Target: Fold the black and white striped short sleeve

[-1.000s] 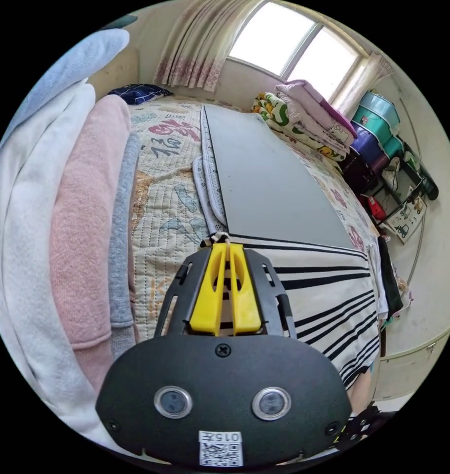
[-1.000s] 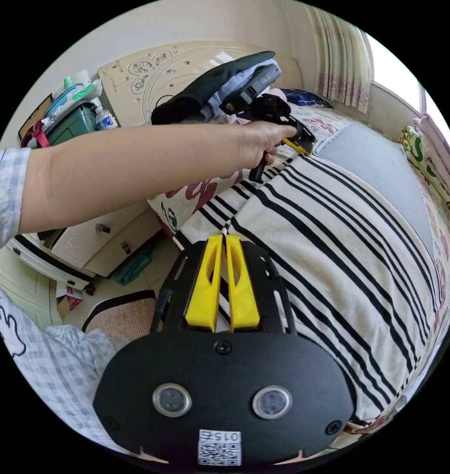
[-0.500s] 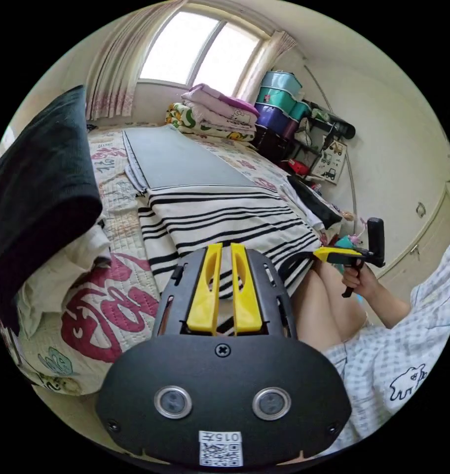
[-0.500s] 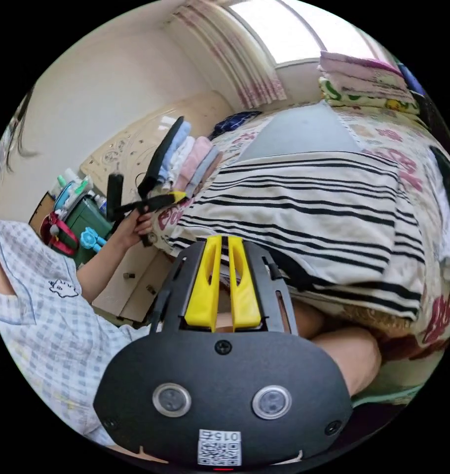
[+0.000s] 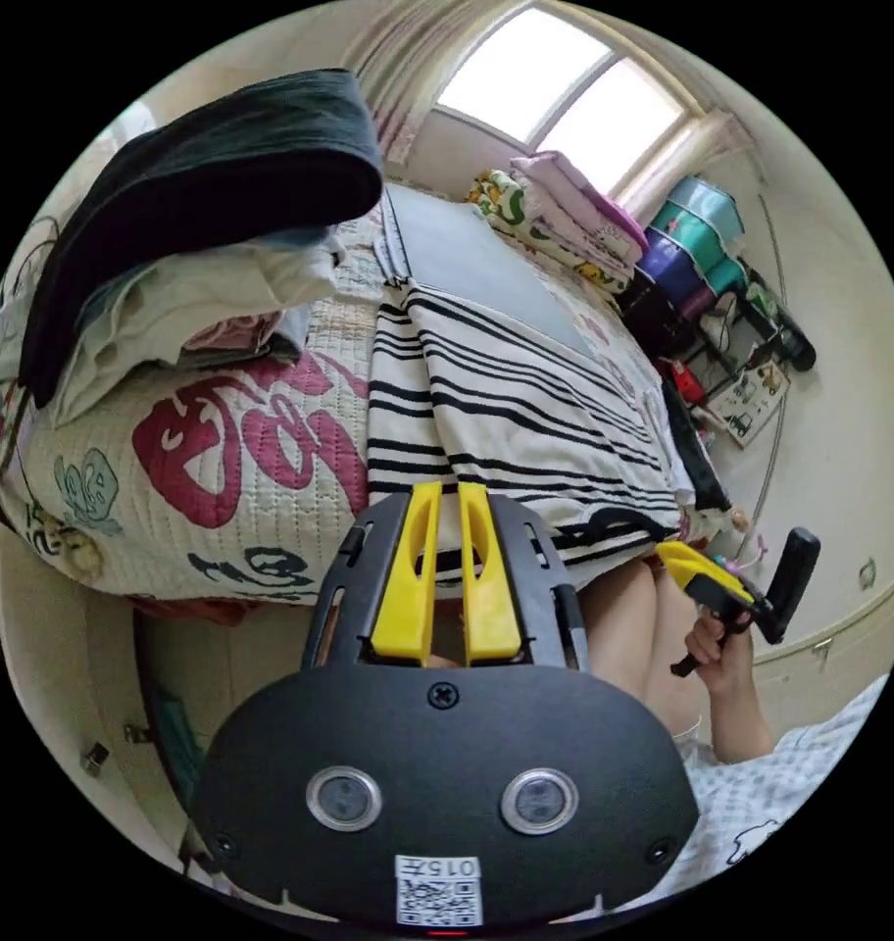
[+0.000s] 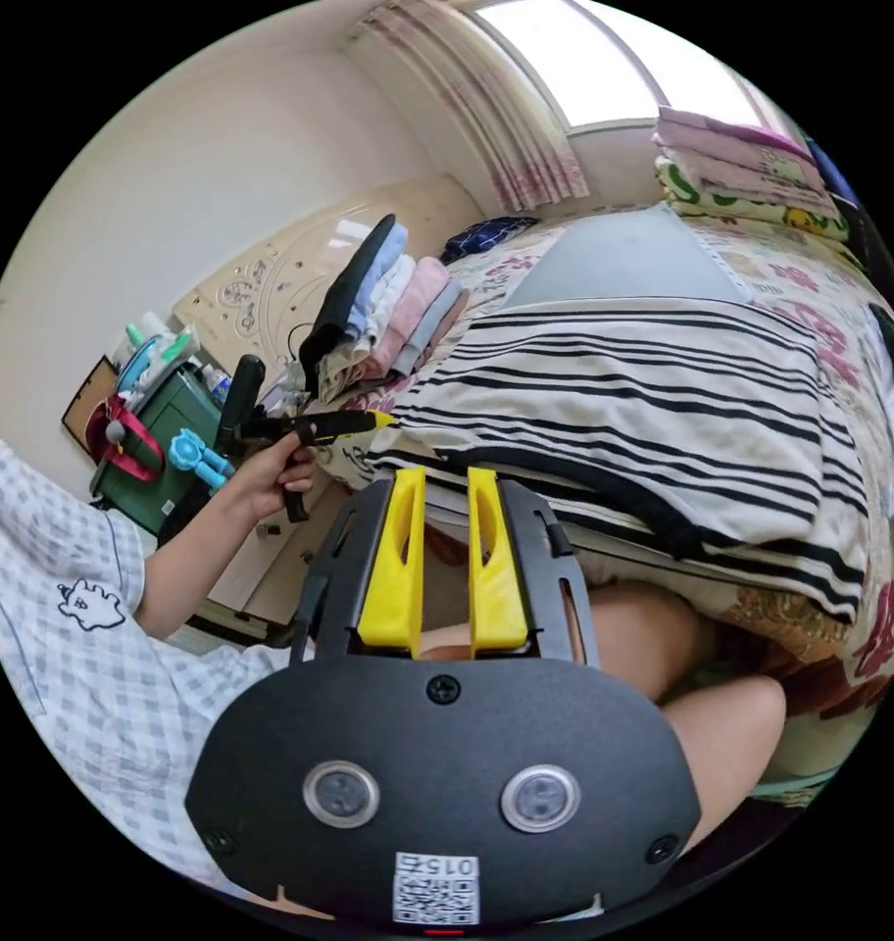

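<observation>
The black and white striped short sleeve (image 5: 506, 412) (image 6: 643, 392) lies spread on the bed, partly over a grey board (image 5: 457, 255) (image 6: 623, 265). Its near edge hangs over the bed's side, above the person's knees. My left gripper (image 5: 447, 487) is off the bed's edge, its jaws a narrow gap apart with nothing between them. It appears in the right gripper view as the left gripper (image 6: 380, 420), held in a hand beside the shirt's corner. My right gripper (image 6: 445, 472) stands open and empty in front of the hanging edge. In the left gripper view the right gripper (image 5: 674, 561) is just off the shirt's other corner.
A stack of folded clothes (image 5: 192, 225) (image 6: 388, 294) with a black piece on top sits on the quilt beside the shirt. Folded blankets (image 5: 565, 216) lie under the window, with storage boxes (image 5: 702, 245) past them. A green bin (image 6: 163, 421) stands by the headboard.
Both grippers have let go of the shirt and drawn back off the bed's edge. The right jaws have spread wider. The shirt has stayed spread on the bed.
</observation>
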Available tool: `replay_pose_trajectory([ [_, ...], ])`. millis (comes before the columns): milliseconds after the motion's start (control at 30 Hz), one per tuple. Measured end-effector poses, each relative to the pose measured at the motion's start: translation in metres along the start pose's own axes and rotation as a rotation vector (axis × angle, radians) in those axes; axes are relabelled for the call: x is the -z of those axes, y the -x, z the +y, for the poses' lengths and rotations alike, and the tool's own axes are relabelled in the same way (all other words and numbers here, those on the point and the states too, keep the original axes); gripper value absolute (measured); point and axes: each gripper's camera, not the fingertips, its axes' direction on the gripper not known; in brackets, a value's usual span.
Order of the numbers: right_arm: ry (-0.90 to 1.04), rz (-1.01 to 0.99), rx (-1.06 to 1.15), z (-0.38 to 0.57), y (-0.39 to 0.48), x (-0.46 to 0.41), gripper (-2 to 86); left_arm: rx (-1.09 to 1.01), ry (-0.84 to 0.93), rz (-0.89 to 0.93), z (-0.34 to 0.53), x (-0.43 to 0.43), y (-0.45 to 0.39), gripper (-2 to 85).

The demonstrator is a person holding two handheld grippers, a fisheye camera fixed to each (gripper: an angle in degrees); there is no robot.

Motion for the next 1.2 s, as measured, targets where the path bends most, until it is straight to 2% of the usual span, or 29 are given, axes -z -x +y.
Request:
replay_pose_trajectory([
  [100, 0.015, 0.04, 0.055, -0.006, 0.026, -0.032, 8.3, 0.096, -0.005, 0.111, 0.003, -0.005, 0.02, 5.7],
  [233, 0.113, 0.154, 0.136, -0.01, 0.052, -0.079, 8.6, 0.125, 0.045, 0.198, 0.003, -0.017, 0.029, 6.9],
  [367, 0.205, 0.297, 0.189, -0.005, 0.065, -0.12, 8.1, 0.105, 0.021, 0.158, 0.007, -0.019, 0.031, 4.6],
  [533, 0.222, 0.438, 0.225, -0.001, 0.089, -0.147, 6.4, 0.14, 0.021, 0.223, 0.009, -0.014, 0.043, 2.1],
  [633, 0.201, 0.494, 0.248, -0.003, 0.109, -0.15, 6.8, 0.144, 0.011, 0.257, 0.008, -0.007, 0.043, 1.2],
  [900, 0.265, 0.614, 0.224, -0.016, 0.123, -0.171, 4.7, 0.066, 0.052, 0.189, 0.005, -0.007, 0.029, 0.6],
  [1200, 0.217, 0.617, 0.24, -0.036, 0.149, -0.133, -0.8, 0.003, 0.046, 0.181, 0.008, -0.006, 0.012, 0.5],
])
